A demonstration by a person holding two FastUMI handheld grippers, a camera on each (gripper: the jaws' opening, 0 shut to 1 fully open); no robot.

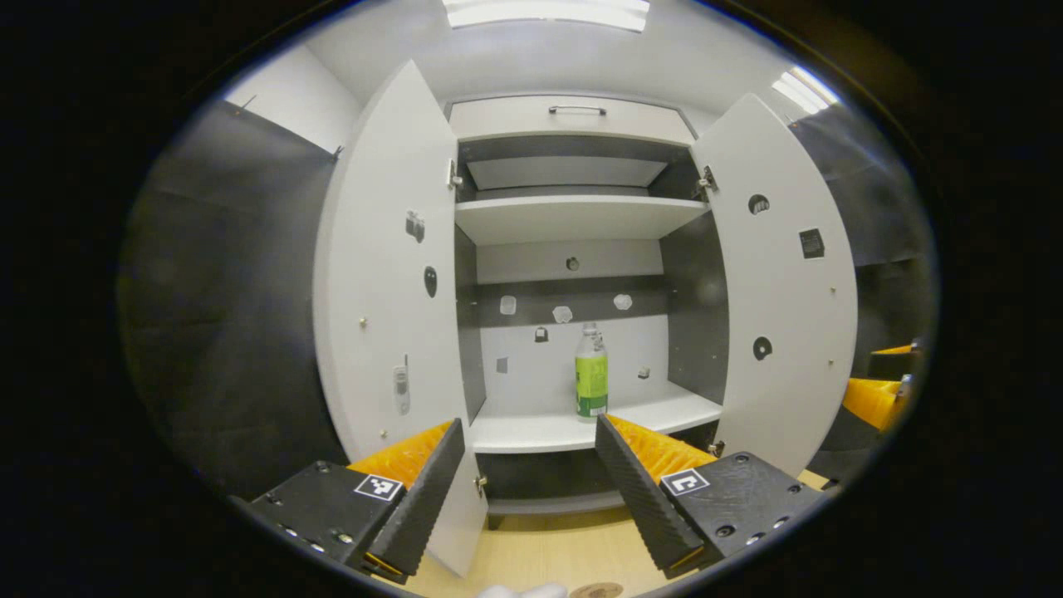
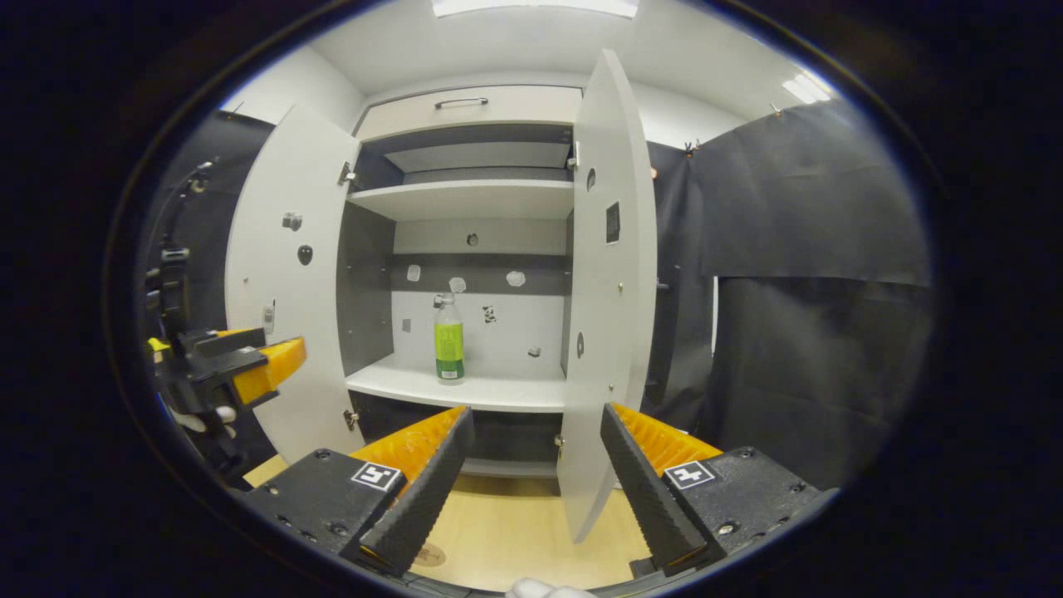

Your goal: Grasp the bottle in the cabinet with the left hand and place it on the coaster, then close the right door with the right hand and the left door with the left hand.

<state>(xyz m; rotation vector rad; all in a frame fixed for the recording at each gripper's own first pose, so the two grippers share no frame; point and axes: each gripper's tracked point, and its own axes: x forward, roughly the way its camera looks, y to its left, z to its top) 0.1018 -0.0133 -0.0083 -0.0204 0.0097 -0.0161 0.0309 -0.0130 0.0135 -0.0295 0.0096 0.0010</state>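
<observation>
Both grippers are spread wide and hold nothing. Left gripper [image 1: 527, 490] faces the open cabinet [image 1: 573, 220], and the bottle [image 1: 591, 372] stands upright on the lower shelf [image 1: 531, 432], straight ahead and slightly right of its centre line, well apart from its fingers. Right gripper [image 2: 531, 490] sits farther right, in line with the right door [image 2: 604, 282], so the left looks better placed to reach the bottle.

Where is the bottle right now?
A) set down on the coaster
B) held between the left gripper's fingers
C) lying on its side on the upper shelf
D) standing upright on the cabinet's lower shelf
D: the bottle stands upright on the lower shelf between both open doors, and the left gripper is open and short of it, holding nothing.
</observation>
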